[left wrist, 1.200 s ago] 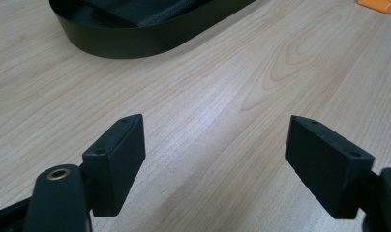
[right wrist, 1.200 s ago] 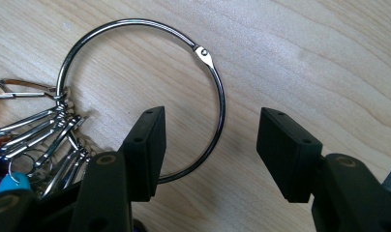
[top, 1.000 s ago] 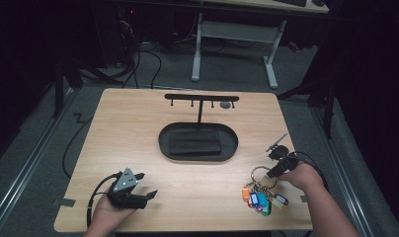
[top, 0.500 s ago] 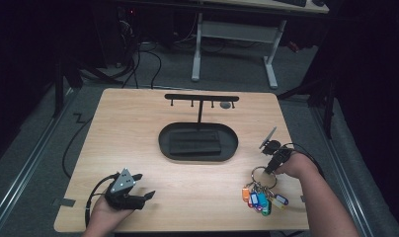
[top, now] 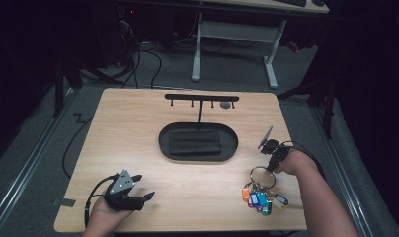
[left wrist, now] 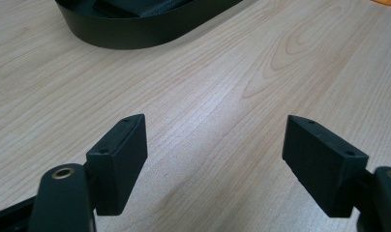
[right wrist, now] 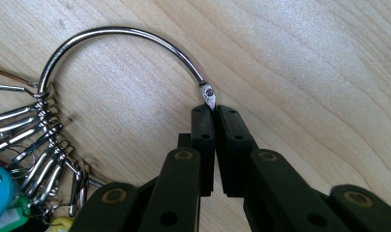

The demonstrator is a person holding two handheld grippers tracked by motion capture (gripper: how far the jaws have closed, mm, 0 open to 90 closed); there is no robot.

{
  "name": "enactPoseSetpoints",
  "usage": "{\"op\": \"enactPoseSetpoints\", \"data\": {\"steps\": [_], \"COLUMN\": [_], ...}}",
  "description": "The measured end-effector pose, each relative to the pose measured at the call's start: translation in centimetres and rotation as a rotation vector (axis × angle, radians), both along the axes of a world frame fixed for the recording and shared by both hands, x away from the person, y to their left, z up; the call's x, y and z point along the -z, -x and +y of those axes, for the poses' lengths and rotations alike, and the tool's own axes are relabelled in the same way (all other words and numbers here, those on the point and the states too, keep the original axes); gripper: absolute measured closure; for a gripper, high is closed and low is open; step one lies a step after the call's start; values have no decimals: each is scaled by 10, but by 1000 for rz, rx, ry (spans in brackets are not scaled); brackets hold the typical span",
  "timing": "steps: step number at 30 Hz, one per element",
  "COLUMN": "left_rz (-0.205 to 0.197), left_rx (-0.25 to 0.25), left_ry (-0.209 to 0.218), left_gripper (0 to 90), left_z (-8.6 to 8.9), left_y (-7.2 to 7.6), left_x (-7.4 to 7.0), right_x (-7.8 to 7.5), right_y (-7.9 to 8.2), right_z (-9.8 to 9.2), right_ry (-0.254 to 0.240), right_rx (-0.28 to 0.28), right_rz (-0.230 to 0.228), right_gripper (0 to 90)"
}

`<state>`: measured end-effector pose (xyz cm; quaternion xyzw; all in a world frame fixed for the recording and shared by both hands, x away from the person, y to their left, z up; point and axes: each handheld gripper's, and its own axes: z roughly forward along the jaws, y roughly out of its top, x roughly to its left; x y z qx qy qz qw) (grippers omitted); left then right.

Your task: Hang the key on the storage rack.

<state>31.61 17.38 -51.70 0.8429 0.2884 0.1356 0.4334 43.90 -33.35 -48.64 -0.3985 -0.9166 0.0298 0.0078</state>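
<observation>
Clamping on the key ring (right wrist: 117, 32), your right gripper (right wrist: 214, 107) has just been closing and now pinches the metal ring at its hinge joint, with the wire caught between the two pads right at their tips. Your jaws stand almost flush together; only a thin slit shows between them. From the tips, the ring arcs away ahead and to the left in the right gripper view, lying flat on the table (right wrist: 300, 58). Metal clips (right wrist: 43, 145) hang off the far-left side of the ring, and coloured tags (right wrist: 0, 191) sit below them, beside the gripper's body. In the high view, your right gripper (top: 272, 159) meets the ring (top: 260, 177) at its upper right edge, and the bunch of tags (top: 260, 200) lies just behind and below the tool, toward you.

Your left gripper (left wrist: 215, 159) rests low over bare table with its jaws spread wide and nothing between the pads. Ahead of its tips and off to the left lies the black oval tray (left wrist: 150, 31), well apart. In the high view, your left gripper (top: 126, 190) sits near your edge of the table, and the tray (top: 197, 142) carries a T-shaped hook stand (top: 201, 98) at its far side.
</observation>
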Motion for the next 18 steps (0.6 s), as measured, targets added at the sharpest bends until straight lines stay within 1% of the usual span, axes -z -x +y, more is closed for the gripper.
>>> {"op": "enactPoseSetpoints", "data": {"steps": [1, 2, 3, 4, 5, 6, 8, 10, 11, 13, 15, 18], "left_rz": [0, -1, -1, -2, -3, -3, -1, 0, -1, -3, -6, -8], "left_rx": [1, 2, 3, 3, 2, -1, -1, -1, 2, 8, 13, 19], "left_ry": [-1, -1, -2, -3, -3, 1, 5, 5, 3, 2, 2, 1], "left_gripper": [248, 248, 248, 248, 248, 249, 250, 250, 250, 251, 251, 251], "left_z": [0, 0, 0, 0, 0, 0, 0, 0, 0, -2, -3, -4], "left_y": [0, 0, 0, 0, 0, 0, 0, 0, 0, 1, 2, 2], "left_x": [0, 0, 0, 0, 0, 0, 0, 0, 0, 0, -1, -1], "right_x": [1, 0, 1, 1, 0, 0, -2, -9, -16, -27, -38, -52], "right_y": [0, 1, 1, 0, 2, 3, 7, 12, 16, 23, 31, 43], "right_z": [0, 3, 2, 3, 5, 7, 11, 13, 15, 15, 14, 14], "right_ry": [4, 16, 20, 23, 28, 34, 53, 32, 30, 12, -9, -22], "right_rx": [-16, -1, -28, -36, -31, -45, -47, -60, -43, -34, -12, 12], "right_rz": [-6, 1, -8, -7, 6, 8, 15, 6, -6, -27, -42, -63], "right_gripper": [873, 874, 875, 876, 876, 876, 876, 876, 876, 876, 876, 876]}}
